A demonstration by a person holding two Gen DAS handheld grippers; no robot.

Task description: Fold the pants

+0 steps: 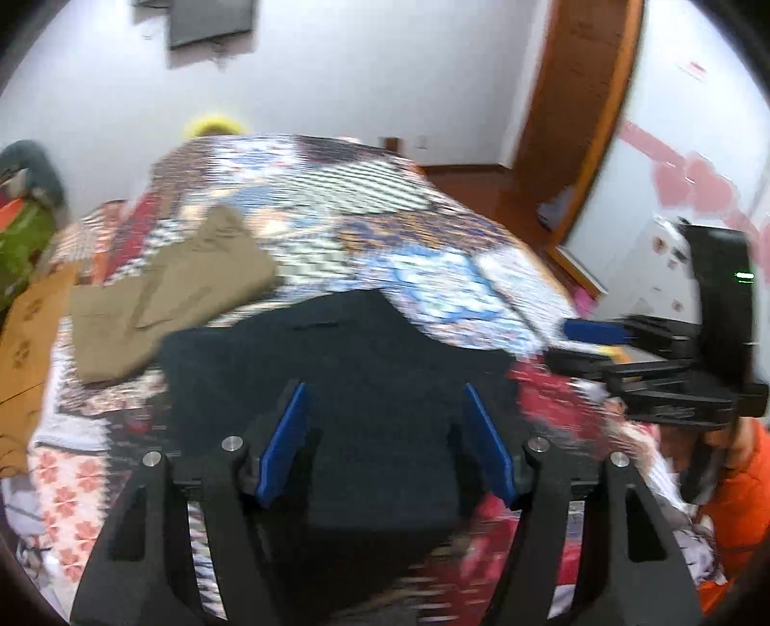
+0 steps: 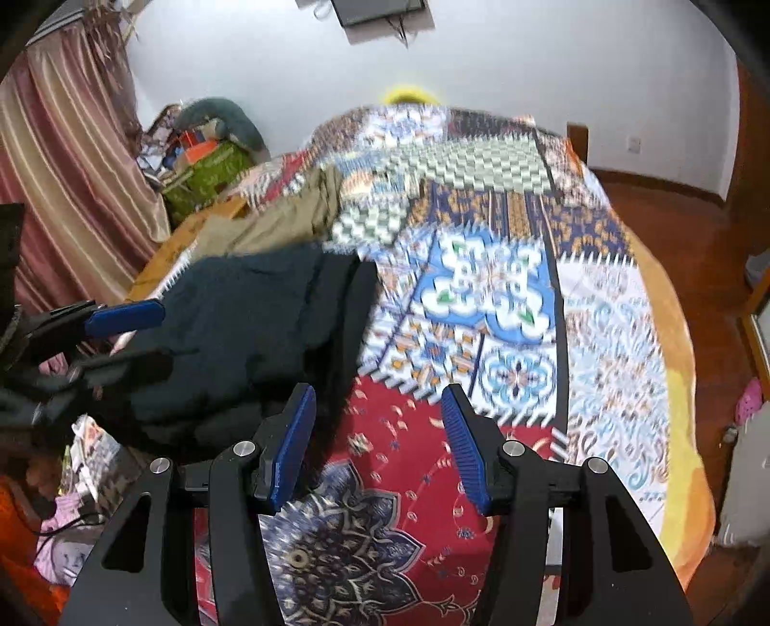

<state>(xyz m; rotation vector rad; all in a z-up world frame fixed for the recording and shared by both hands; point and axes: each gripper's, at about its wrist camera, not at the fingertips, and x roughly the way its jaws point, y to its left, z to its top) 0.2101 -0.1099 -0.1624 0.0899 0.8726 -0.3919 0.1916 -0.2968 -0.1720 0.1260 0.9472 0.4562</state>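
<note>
The dark navy pants (image 1: 337,366), folded compact, lie near the bed's (image 2: 616,337) left edge beside khaki pants (image 1: 168,298). Both the left gripper (image 1: 385,433) and right gripper (image 2: 380,443) are held open and empty. A fold appears just released; smoothing or the khaki pair would be called for next.

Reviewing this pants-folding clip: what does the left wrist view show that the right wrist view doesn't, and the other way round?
Only the left wrist view: a brown wooden door frame, pink patches on the right-hand wall, and the right claw seen from the side.

Only the right wrist view: a striped curtain, the bedspread's yellow border, and the left claw from the side.

Both: the dark pants folded on the patchwork bedspread, the khaki garment beyond them, a wall-mounted screen, and both claws open with nothing gripped.
</note>
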